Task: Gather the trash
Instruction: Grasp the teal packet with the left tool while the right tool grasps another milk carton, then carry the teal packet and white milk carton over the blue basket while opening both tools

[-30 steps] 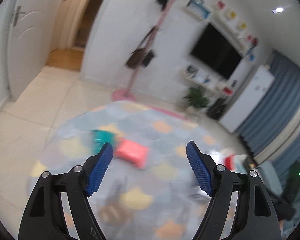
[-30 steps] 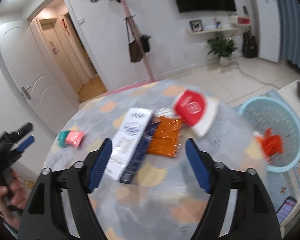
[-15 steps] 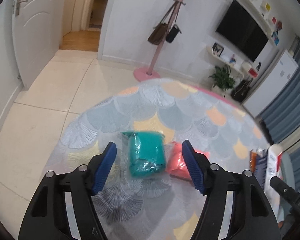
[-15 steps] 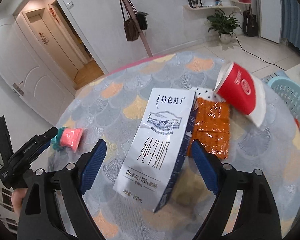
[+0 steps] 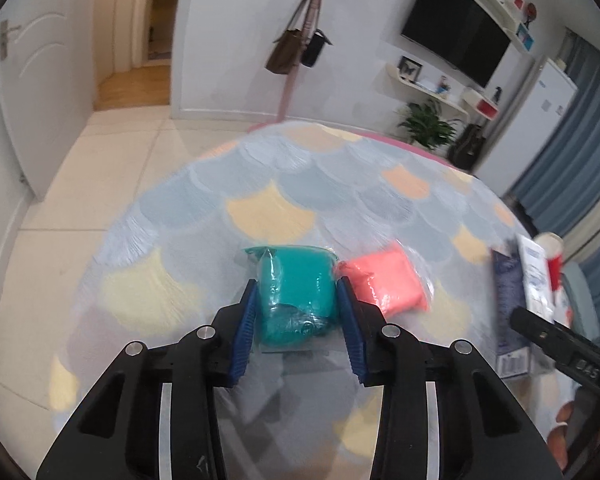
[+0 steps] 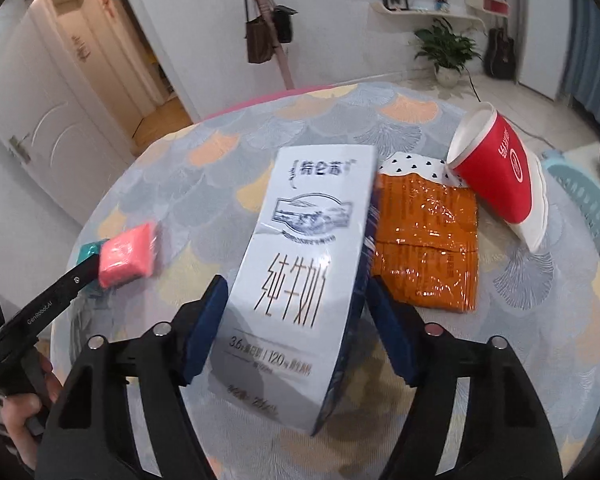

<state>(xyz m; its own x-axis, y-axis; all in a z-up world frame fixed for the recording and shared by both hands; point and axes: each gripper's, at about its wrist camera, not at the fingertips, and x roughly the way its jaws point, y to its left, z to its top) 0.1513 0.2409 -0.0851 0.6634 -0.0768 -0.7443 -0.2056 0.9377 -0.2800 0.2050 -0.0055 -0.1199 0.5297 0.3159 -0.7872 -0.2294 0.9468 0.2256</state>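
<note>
Scallop-patterned round table (image 5: 300, 184), left gripper (image 5: 296, 304) pinching teal packet (image 5: 296, 292), right gripper (image 6: 292, 312) clamped on milk carton (image 6: 300, 264)

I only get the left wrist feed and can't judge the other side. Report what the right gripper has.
Observer: The right gripper has its pads against both sides of the milk carton.
Operator: My left gripper is on the teal packet. List what's behind that carton.
Observer: An orange packet lies flat, right beside the carton.
Operator: Give me the cup's state.
Observer: The red cup lies on its side, with its mouth facing up and left in the right wrist view.
Operator: Point me to a bin.
Observer: A blue basket stands off the table's edge, just past the cup.
</note>
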